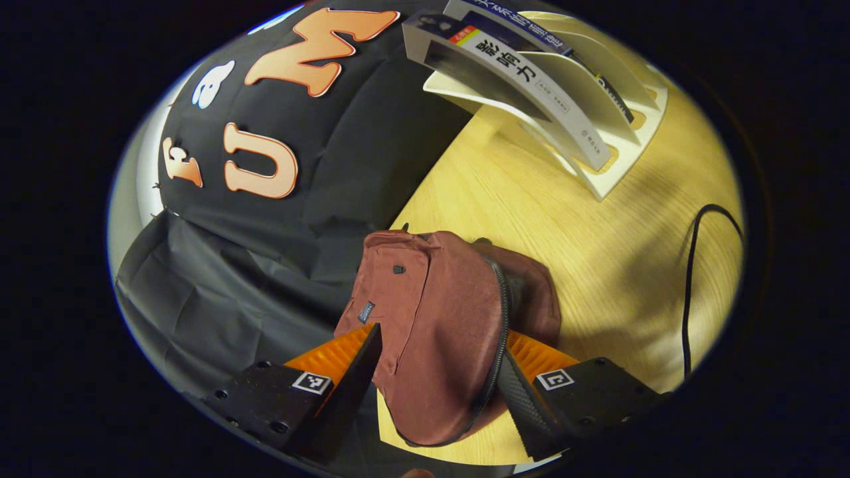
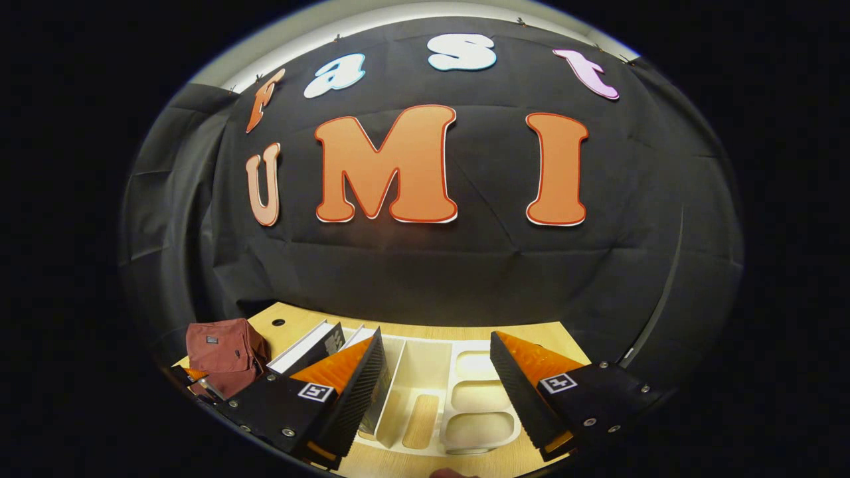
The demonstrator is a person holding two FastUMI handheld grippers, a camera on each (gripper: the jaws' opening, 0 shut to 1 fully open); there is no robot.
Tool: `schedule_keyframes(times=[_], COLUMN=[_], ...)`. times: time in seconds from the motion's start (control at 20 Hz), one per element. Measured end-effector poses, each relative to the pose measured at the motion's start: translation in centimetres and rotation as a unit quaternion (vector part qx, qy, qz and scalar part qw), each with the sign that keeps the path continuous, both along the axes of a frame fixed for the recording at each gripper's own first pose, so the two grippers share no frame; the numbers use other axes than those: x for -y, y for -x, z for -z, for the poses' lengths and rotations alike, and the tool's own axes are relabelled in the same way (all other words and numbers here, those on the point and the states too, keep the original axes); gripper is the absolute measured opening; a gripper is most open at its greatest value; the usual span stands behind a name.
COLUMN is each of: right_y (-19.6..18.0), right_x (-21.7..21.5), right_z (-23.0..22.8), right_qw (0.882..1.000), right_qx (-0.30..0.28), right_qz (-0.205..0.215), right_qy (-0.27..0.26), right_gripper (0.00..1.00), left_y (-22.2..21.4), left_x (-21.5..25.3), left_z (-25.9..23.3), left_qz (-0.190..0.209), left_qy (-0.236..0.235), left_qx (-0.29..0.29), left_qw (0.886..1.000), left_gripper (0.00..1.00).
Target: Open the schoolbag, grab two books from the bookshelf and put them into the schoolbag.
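Left claw (image 1: pixel 438 372) straddling the schoolbag (image 1: pixel 438 325); right claw (image 2: pixel 435 378) hanging open over the bookshelf (image 2: pixel 458 405).
Left fingers sitting beside soft cloth, contact uncertain; bag likely limp, so pinch near the zipper (image 1: pixel 501 332). Books (image 2: pixel 312 348) leaning in the shelf on the table (image 1: pixel 597 265), stiff; take by spine.

one schoolbag (image 1: pixel 431 318), two books (image 1: pixel 531 93), one bookshelf (image 1: pixel 624 166)

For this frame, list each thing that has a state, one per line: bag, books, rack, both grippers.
Schoolbag: on the table, zipper parted at its top edge, between the left gripper's fingers.
Books: two, leaning in the bookshelf's slots, none taken yet.
Bookshelf: on the table, its slots nearest the right gripper empty.
Left gripper: fingers spread around the schoolbag; whether they press it is unclear.
Right gripper: open, above the bookshelf, holding nothing.
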State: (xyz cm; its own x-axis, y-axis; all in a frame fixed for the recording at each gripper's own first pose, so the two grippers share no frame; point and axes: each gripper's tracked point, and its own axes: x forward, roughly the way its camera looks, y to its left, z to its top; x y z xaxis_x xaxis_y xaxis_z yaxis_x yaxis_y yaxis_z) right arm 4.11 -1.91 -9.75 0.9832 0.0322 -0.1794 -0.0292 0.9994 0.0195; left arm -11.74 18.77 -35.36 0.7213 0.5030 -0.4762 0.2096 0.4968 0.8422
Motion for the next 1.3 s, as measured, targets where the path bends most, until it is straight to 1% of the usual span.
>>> schedule_keyframes(times=[0.1,0.15,0.2,0.25,0.35,0.45,0.5,0.55,0.6,0.65,0.7,0.75,0.8,0.85,0.9,0.95,1.05,1.1,1.15,1.2,1.25,1.3], right_y=[0.1,0.1,0.2,0.2,0.3,0.5,0.6,0.6,0.7,0.7,0.8,0.8,0.9,0.8,0.8,0.9,0.9,0.9,0.9,1.0,0.9,1.1], right_x=[0.1,0.3,0.3,0.4,0.4,0.2,0.3,0.5,0.7,0.8,0.9,0.9,0.8,0.8,0.7,0.6,0.1,-0.2,-0.6,-1.0,-1.6,-2.1], right_z=[-0.1,0.0,0.1,0.1,-0.2,-0.4,-0.4,-0.4,-0.4,-0.3,-0.3,-0.3,-0.3,-0.4,-0.5,-0.4,-0.4,-0.4,-0.5,-0.8,-0.9,-1.0], right_qw=[1.0,1.0,1.0,1.0,1.0,1.0,1.0,1.0,1.0,1.0,1.0,1.0,1.0,1.0,1.0,1.0,1.0,1.0,1.0,1.0,0.999,0.999], right_qx=[0.003,0.002,-0.001,-0.002,0.002,0.005,0.005,0.006,0.005,0.004,0.004,0.003,0.004,0.005,0.006,0.005,-0.001,-0.004,-0.007,-0.01,-0.013,-0.018], right_qz=[0.0,0.002,0.001,0.002,0.001,-0.002,-0.002,-0.003,-0.002,-0.003,-0.003,-0.005,-0.006,-0.007,-0.008,-0.008,-0.011,-0.012,-0.013,-0.014,-0.013,-0.012], right_qy=[0.003,0.005,0.004,0.002,0.001,0.002,0.004,0.005,0.007,0.007,0.004,0.001,-0.001,-0.001,-0.001,-0.002,-0.002,0.001,0.006,0.016,0.026,0.032], right_gripper=[0.97,0.96,0.97,0.97,0.96,0.97,0.97,0.97,0.97,0.97,0.96,0.96,0.96,0.97,0.96,0.96,0.96,0.96,0.96,0.96,0.96,0.96], left_y=[-1.3,-1.4,-1.7,-1.8,-1.7,-2.4,-3.0,-3.4,-3.8,-3.8,-3.9,-4.2,-4.4,-4.8,-5.1,-5.4,-6.1,-6.5,-7.1,-7.5,-8.2,-8.7], left_x=[0.1,-0.2,-0.7,-1.5,-2.7,-3.9,-4.0,-3.9,-3.9,-4.0,-4.2,-4.3,-4.5,-4.6,-4.6,-4.7,-4.6,-4.6,-4.7,-4.9,-5.0,-5.2], left_z=[-2.1,-2.6,-2.4,-1.9,0.0,0.2,-0.4,-1.0,-1.6,-2.4,-2.8,-3.0,-3.7,-4.2,-4.9,-5.4,-6.5,-7.1,-7.7,-8.2,-8.9,-9.5], left_qz=[0.015,0.013,0.006,-0.009,-0.038,-0.049,-0.051,-0.051,-0.055,-0.055,-0.056,-0.057,-0.059,-0.059,-0.061,-0.058,-0.042,-0.032,-0.022,-0.013,-0.003,0.006], left_qy=[-0.017,-0.021,-0.016,-0.012,0.008,0.017,0.029,0.045,0.059,0.074,0.089,0.103,0.115,0.127,0.135,0.148,0.17,0.178,0.187,0.198,0.207,0.218], left_qx=[0.032,0.038,0.037,0.032,0.007,-0.001,0.005,0.006,0.005,0.001,-0.007,-0.023,-0.029,-0.035,-0.045,-0.051,-0.073,-0.083,-0.094,-0.103,-0.108,-0.117], left_qw=[0.999,0.999,0.999,0.999,0.999,0.999,0.998,0.998,0.997,0.996,0.994,0.993,0.991,0.99,0.988,0.986,0.982,0.98,0.978,0.975,0.972,0.969], left_gripper=[0.95,0.95,0.95,0.95,0.92,0.88,0.71,0.65,0.66,0.51,0.49,0.44,0.3,0.26,0.18,0.16,0.16,0.12,0.12,0.14,0.09,0.09])
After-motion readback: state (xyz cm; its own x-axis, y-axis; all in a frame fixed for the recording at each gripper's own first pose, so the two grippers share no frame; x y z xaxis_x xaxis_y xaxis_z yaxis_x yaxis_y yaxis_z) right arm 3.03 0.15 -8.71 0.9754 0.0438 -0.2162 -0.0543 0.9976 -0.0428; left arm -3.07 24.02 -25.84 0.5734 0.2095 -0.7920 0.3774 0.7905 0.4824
